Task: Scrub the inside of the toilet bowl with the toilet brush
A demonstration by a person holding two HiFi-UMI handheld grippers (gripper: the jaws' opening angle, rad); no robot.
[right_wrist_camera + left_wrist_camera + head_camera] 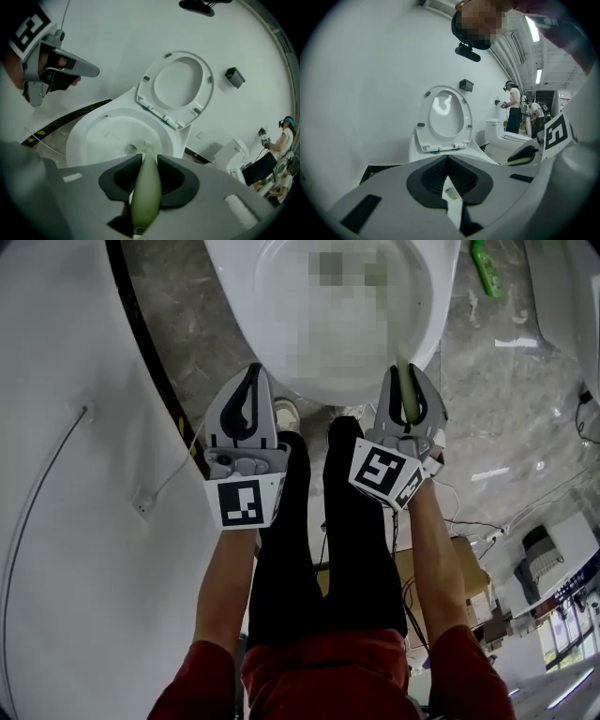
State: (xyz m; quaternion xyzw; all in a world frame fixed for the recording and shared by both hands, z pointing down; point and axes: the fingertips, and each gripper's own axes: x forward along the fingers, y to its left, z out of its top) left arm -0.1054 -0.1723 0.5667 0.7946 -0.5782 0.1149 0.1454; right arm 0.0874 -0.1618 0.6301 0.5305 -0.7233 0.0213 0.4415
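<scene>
White toilet bowl (93, 126) | right claw (149, 159) clenched on toilet brush (146, 192) | left claw (447, 161) clenched

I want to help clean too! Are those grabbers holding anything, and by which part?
The right gripper is shut on the toilet brush, its fingers pinching the green handle. The left gripper is shut on nothing.

Grey marbled tile floor (506, 390). White toilet (433, 324) stands on it. Person's shoe (287, 412) planted just beside toilet front. Green plastic item (487, 268) lies right of toilet. Thin cables (473, 521) trail nearer right.
</scene>
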